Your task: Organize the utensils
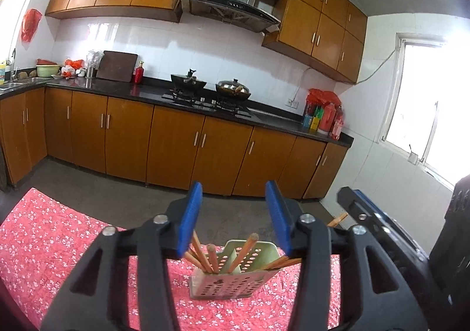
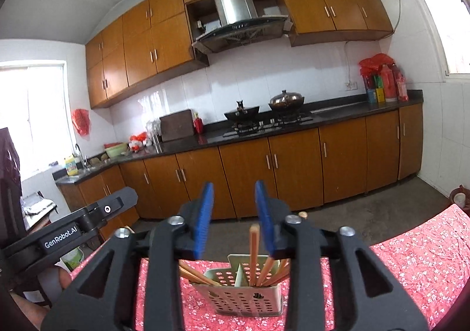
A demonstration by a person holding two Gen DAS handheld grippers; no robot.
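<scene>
The perforated utensil holder (image 1: 232, 278) with wooden chopsticks (image 1: 205, 254) stands on the floral-clothed counter (image 1: 44, 243), below and between both grippers; left gripper (image 1: 233, 210) and right gripper (image 2: 235, 210) gape wide, empty.

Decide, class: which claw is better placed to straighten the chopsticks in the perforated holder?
Probably right. The right claw, open and empty, frames an upright chopstick in the holder. The left claw, also open, is similarly close, so the difference is slight.
</scene>
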